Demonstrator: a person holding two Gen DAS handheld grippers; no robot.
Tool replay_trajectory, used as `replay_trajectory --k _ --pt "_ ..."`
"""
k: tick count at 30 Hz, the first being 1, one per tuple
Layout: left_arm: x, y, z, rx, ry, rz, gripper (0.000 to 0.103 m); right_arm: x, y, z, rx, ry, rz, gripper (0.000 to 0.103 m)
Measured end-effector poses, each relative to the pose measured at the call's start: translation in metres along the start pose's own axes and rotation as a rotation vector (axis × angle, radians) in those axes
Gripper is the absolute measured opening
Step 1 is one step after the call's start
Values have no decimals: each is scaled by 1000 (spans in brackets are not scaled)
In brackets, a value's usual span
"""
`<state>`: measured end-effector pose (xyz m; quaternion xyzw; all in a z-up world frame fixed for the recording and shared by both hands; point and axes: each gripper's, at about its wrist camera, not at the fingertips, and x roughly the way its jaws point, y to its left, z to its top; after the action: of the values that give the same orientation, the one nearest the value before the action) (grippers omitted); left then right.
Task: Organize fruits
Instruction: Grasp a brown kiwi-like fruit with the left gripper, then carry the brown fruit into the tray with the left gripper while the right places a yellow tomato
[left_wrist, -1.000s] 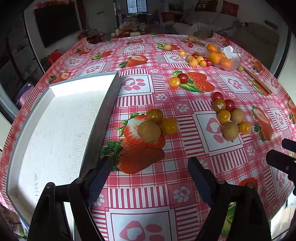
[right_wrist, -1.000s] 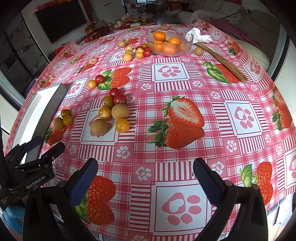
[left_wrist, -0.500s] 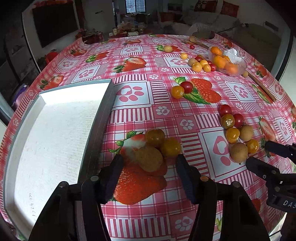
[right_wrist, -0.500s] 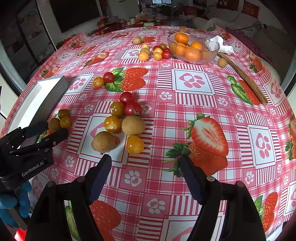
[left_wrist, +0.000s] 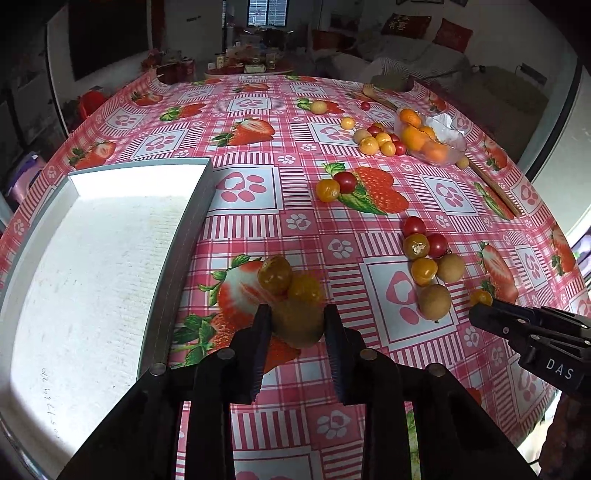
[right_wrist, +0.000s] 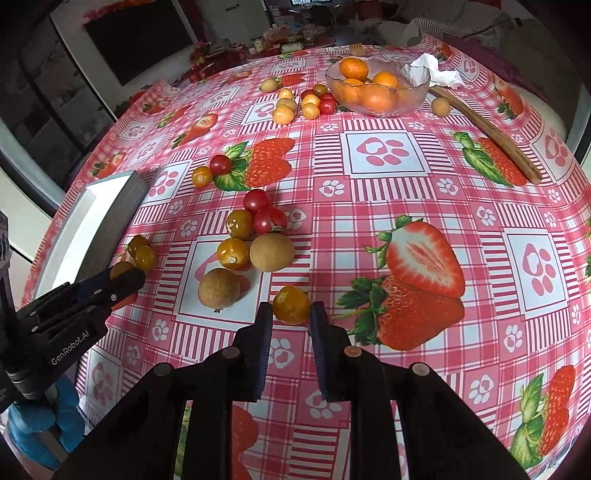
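On a tabletop (left_wrist: 258, 229) clothed in red strawberry-print check, my left hand-held gripper (left_wrist: 297, 325) is closing on a brown, round longan (left_wrist: 297, 325) beside the white tray (left_wrist: 92, 258); my right hand-held gripper (right_wrist: 291, 314) clamps a small orange tomato (right_wrist: 291, 304). Farther off stands a glass bowl of oranges (right_wrist: 376, 88).

Daylight is soft and even over my tablecloth (right_wrist: 384, 155), with faint short shadows under the fruit. The white tray (left_wrist: 92, 266) beside my left fingers (left_wrist: 260, 343) glares, washed out almost to blank. Both views bow hard at the rims and fall to black corners. The room behind is dim; a far window (left_wrist: 267, 13) shows bright. Focus is crisp, without blur.
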<state>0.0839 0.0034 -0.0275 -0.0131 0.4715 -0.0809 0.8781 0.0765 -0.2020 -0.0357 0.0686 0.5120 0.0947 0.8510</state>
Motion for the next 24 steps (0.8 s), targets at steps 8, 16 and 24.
replay_trajectory --k 8,16,24 --pt "-34 6 -5 23 -44 -9 31 -17 3 -9 13 -7 9 23" --pt "-60 50 -17 -11 -90 55 31 -29 46 -4 -48 -16 45 23" --pt "-75 122 -34 -104 -102 155 31 -21 124 4 -163 -1 114 23"
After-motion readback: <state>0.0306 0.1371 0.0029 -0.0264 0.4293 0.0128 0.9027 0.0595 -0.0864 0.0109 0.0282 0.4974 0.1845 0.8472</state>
